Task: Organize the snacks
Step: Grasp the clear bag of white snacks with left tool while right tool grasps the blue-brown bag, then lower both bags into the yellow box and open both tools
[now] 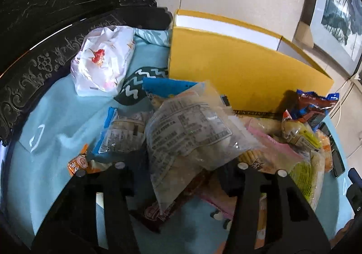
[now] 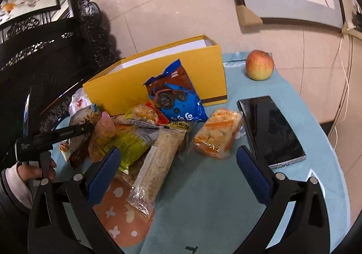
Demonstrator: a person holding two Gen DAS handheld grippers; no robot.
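Snacks [image 2: 144,141] heaped on counter [image 2: 203,186] before yellow box [image 2: 158,77]; left hand-held gripper [image 1: 181,177] clamped on clear packet [image 1: 187,131]; right hand-held gripper [image 2: 178,163] spread, empty; next, lift into box.

left tool's fingertips [image 1: 140,159] hidden behind clear snack packet [image 1: 190,127]
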